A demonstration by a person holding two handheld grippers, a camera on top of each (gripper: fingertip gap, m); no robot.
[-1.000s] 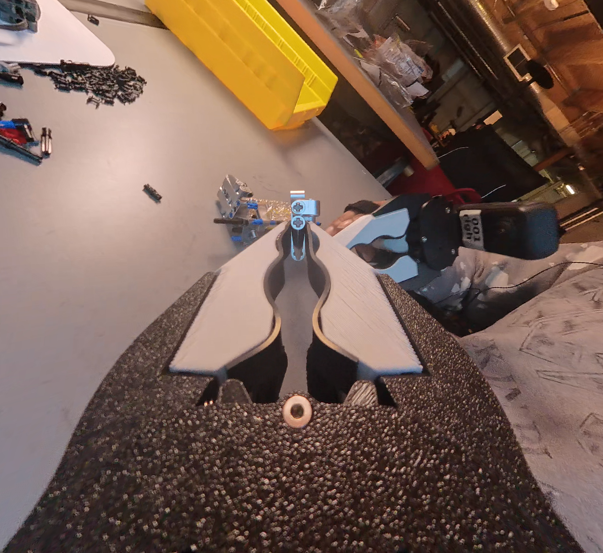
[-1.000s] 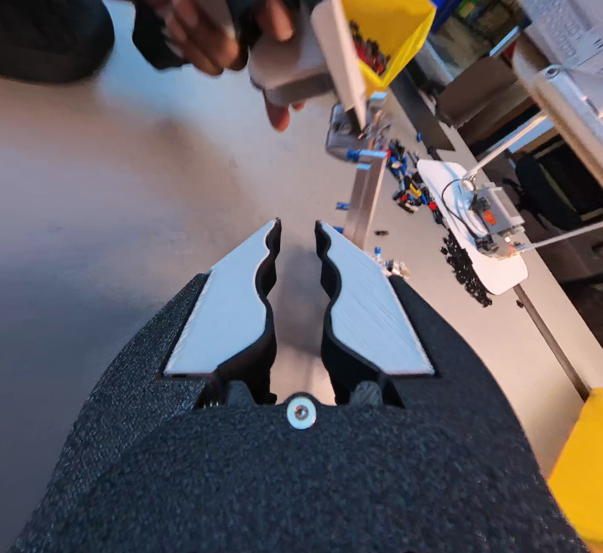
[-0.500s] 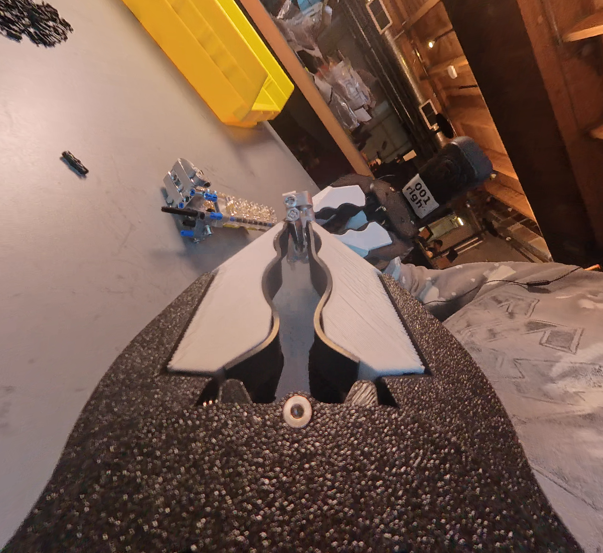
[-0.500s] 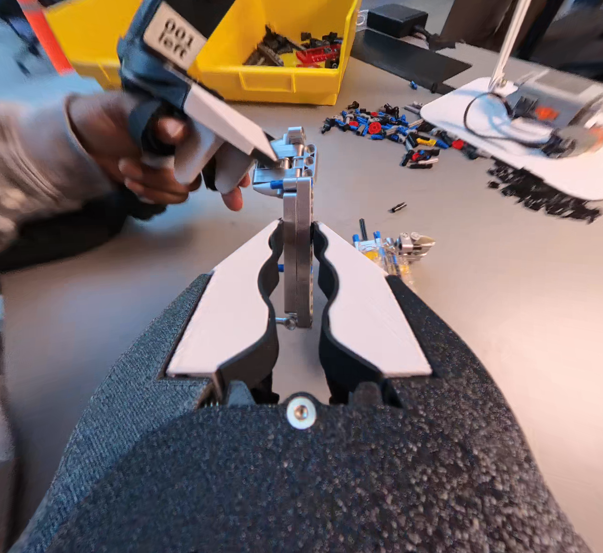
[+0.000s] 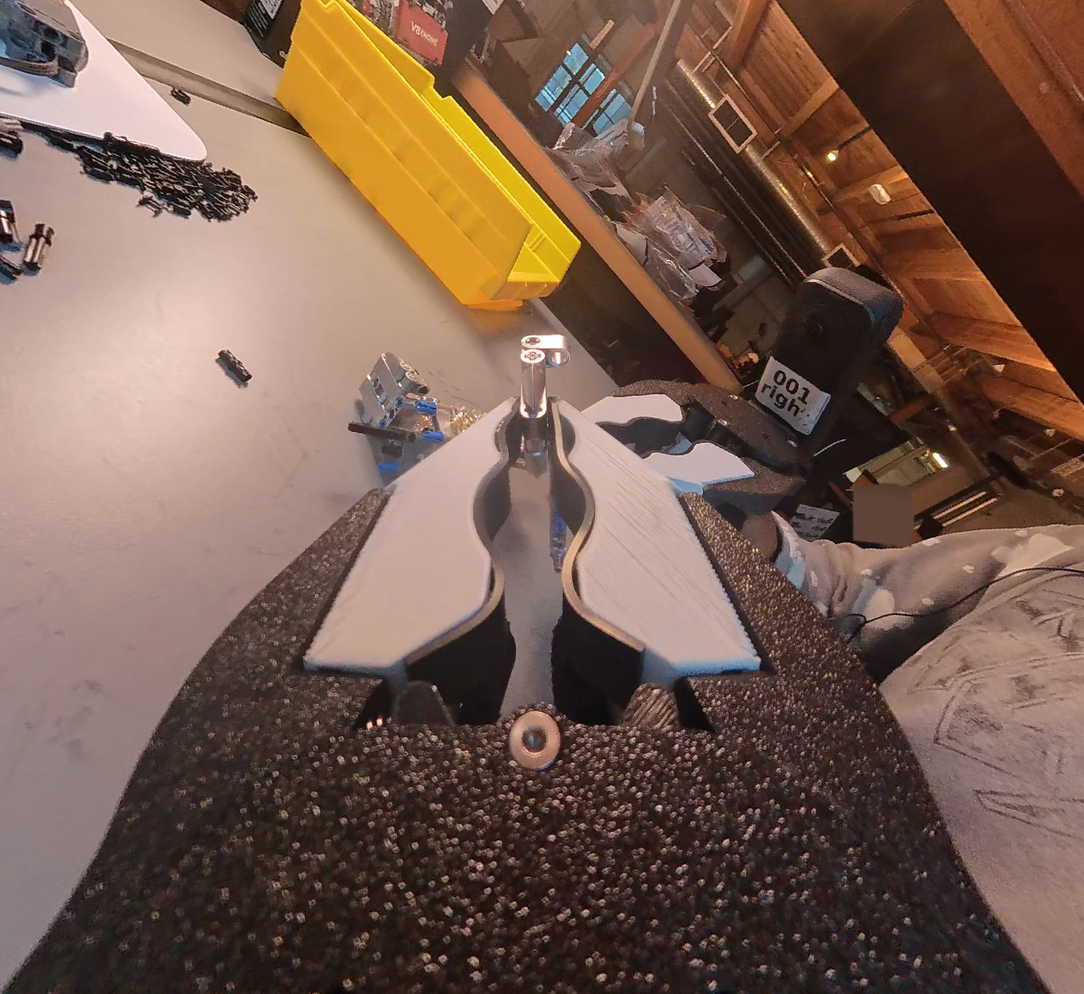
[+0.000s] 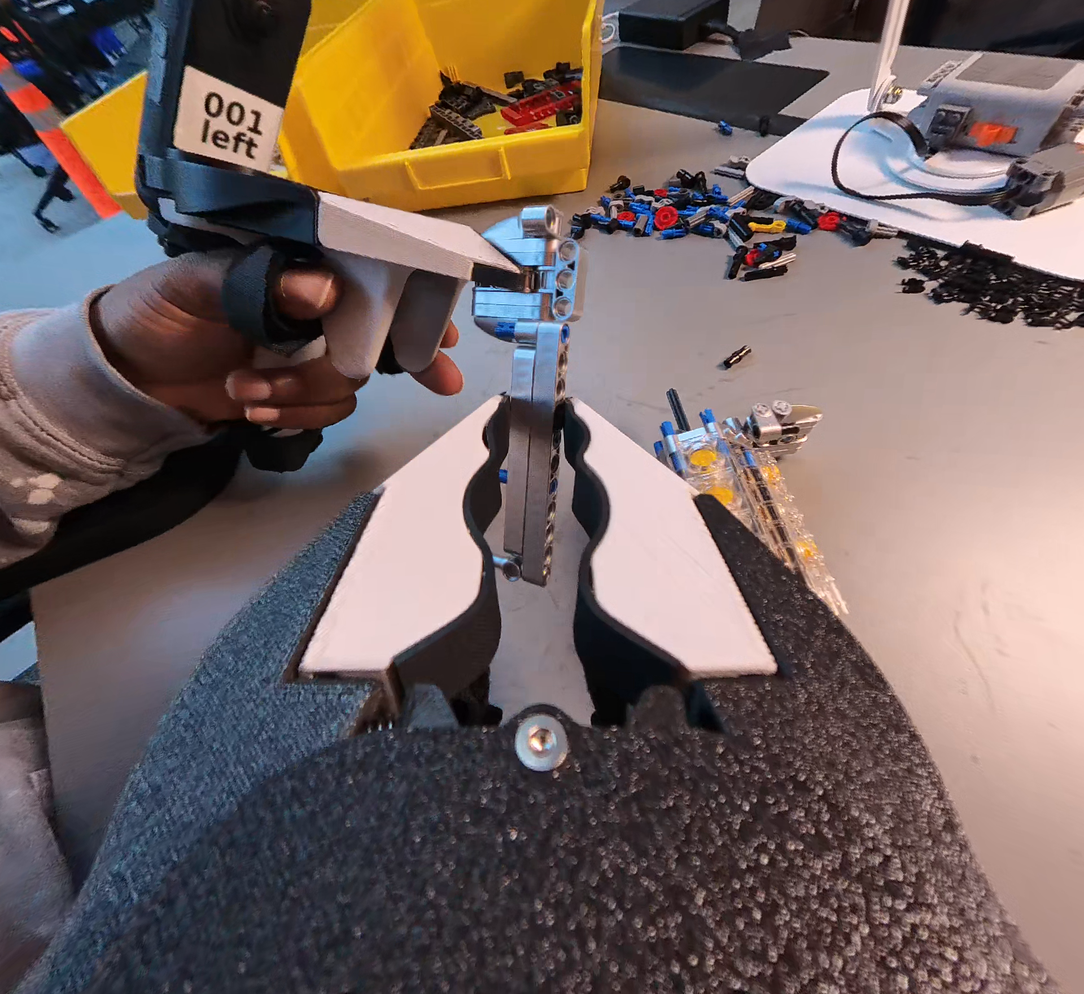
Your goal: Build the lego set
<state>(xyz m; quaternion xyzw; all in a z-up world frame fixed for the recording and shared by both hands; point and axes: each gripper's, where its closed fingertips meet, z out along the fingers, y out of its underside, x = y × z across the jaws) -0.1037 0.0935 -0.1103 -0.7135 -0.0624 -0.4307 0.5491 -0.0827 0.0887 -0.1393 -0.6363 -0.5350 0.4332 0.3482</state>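
Observation:
A grey brick assembly, a long beam (image 6: pixel 537 496) with a blocky head (image 6: pixel 537 273), is held off the grey table by both grippers. My right gripper (image 6: pixel 534 408) is shut on the beam, which runs back between its fingers. My left gripper (image 5: pixel 534 415) is shut on the head end (image 5: pixel 535 373). In the right wrist view the left gripper (image 6: pixel 490 269) comes in from the left and pinches the head, with a hand around its handle. In the left wrist view the right gripper (image 5: pixel 674 440) lies just right of my fingers.
A second assembly of clear, grey and blue parts (image 6: pixel 739 461) lies on the table (image 6: pixel 938 496), also in the left wrist view (image 5: pixel 399 408). Behind are a yellow bin (image 6: pixel 469 85), loose small parts (image 6: pixel 704 220), black pins (image 6: pixel 997 285) and a white base with a grey box (image 6: pixel 968 103). Both grippers' tips are close together, under 4 cm apart.
My right gripper, open and empty a second ago, came up to the beam and shut on it. My left gripper kept its grip and swung, so its view of the table has shifted.

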